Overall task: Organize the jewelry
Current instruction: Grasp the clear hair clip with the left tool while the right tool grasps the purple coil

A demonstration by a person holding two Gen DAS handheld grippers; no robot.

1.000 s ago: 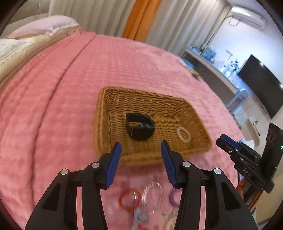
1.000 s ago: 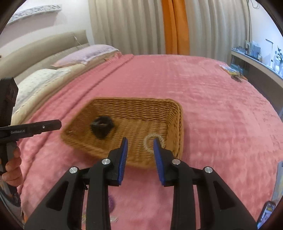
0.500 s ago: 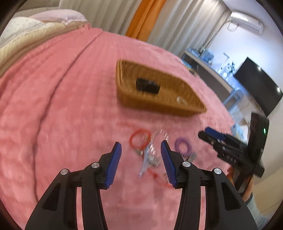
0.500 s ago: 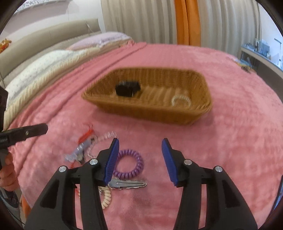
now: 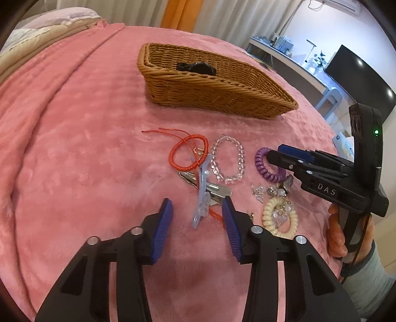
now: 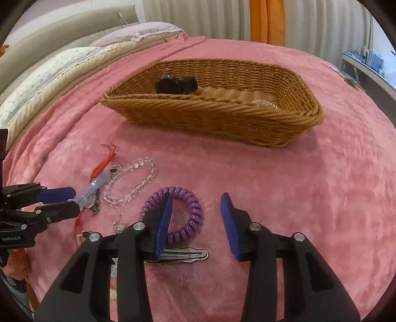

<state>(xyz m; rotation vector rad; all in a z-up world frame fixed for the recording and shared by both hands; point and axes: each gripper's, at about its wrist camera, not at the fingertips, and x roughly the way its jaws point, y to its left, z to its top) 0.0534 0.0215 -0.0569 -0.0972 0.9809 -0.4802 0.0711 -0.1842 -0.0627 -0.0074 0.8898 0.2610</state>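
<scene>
A wicker basket (image 5: pixel 212 91) (image 6: pixel 212 119) on the pink bedspread holds a black watch (image 5: pixel 196 68) (image 6: pixel 176 85) and a clear bracelet (image 6: pixel 264 102). In front of it lie a red cord bracelet (image 5: pixel 188 156), a clear bead bracelet (image 5: pixel 227 161) (image 6: pixel 131 183), a pale blue hair clip (image 5: pixel 201 198), a purple coil band (image 6: pixel 184 215) (image 5: pixel 266 167), a cream coil band (image 5: pixel 279 218) and a silver clip (image 6: pixel 183 254). My left gripper (image 5: pixel 198 215) is open around the blue clip's near end. My right gripper (image 6: pixel 196 215) is open, its left finger over the purple band.
Pillows (image 6: pixel 49 74) lie at the bed's far left. Curtains (image 6: pixel 267 22) hang behind the bed. A desk (image 5: pixel 292 62) and dark TV (image 5: pixel 358 79) stand beyond the bed's right edge. Small crystal charms (image 5: pixel 269 192) lie among the jewelry.
Both grippers pulled back from over the basket and came down low over the loose jewelry. The left now straddles the blue clip; the right reaches the purple band.
</scene>
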